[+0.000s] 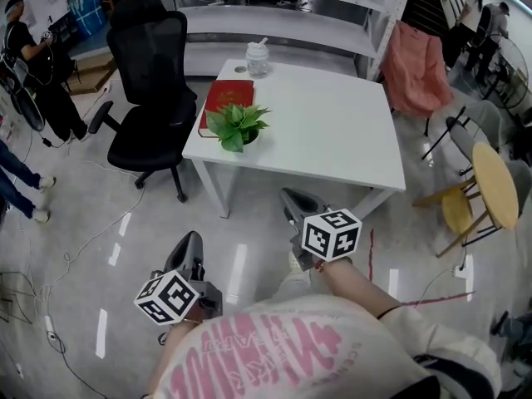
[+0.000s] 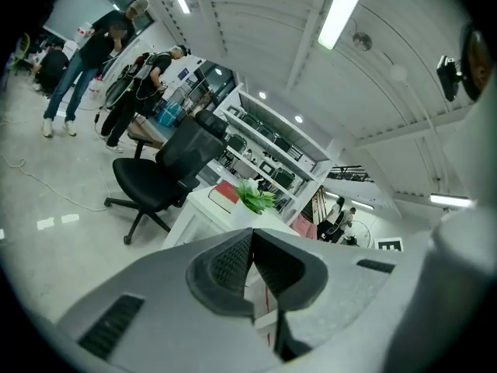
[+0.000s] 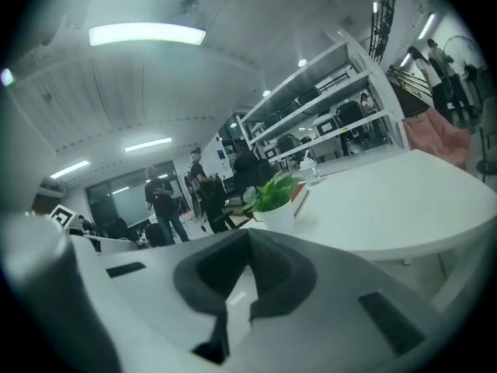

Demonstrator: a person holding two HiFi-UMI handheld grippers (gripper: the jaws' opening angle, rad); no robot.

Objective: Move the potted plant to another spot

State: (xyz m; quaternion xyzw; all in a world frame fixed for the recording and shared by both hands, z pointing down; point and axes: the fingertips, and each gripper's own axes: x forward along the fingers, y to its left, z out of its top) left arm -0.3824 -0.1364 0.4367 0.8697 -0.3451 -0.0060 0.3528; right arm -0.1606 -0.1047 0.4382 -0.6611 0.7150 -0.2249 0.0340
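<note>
A small potted plant [image 1: 237,127] with green leaves in a white pot stands near the left edge of the white table [image 1: 332,131]. It also shows in the left gripper view [image 2: 256,196] and in the right gripper view [image 3: 273,198]. Both grippers are held short of the table, above the floor. My left gripper [image 1: 193,239] is well back from the table's near left corner, jaws shut and empty [image 2: 252,237]. My right gripper [image 1: 288,194] is close to the table's front edge, jaws shut with nothing between them [image 3: 248,233].
A red book [image 1: 226,98] lies behind the plant, and a lidded jar [image 1: 257,58] stands at the table's far edge. A black office chair [image 1: 154,98] is left of the table. A wooden stool [image 1: 490,185] and a pink-draped chair [image 1: 416,65] are on the right. People stand at the far left [image 1: 33,65].
</note>
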